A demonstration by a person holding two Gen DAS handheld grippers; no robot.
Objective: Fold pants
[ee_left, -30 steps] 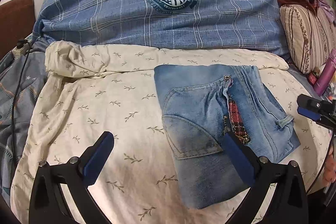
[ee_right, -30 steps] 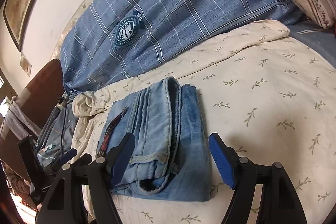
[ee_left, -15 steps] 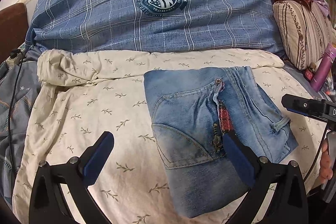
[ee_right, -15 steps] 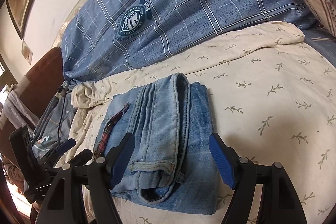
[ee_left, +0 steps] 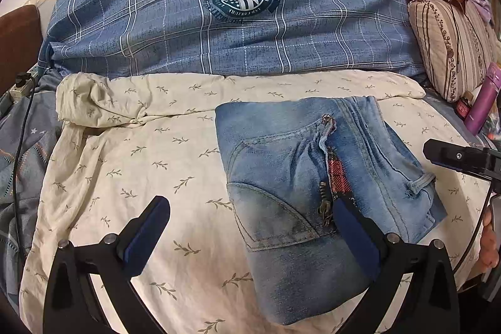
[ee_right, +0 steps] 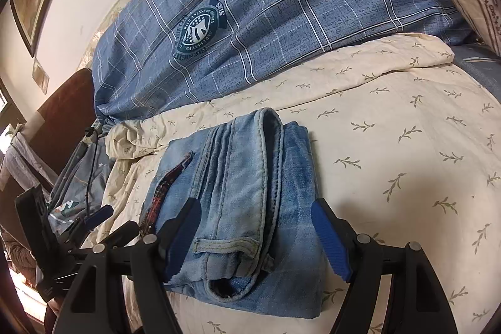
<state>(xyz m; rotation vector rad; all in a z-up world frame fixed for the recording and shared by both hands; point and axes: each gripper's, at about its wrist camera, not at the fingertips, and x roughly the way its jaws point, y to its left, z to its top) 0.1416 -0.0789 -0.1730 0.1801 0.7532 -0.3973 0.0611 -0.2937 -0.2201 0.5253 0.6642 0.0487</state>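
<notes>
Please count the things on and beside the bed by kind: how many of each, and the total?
Folded jeans: 1
Bedding pieces: 2, the cream leaf-print sheet and the blue plaid duvet
Striped pillow: 1
Purple bottle: 1
Grippers: 2, left gripper and right gripper
Total: 7

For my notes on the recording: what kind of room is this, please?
Most likely a bedroom: the folded jeans lie on a bed's leaf-print sheet, with a blue plaid duvet and a striped pillow behind.

Soft indoor light, sharp focus, strong fisheye bending, dark vignetted corners.
</notes>
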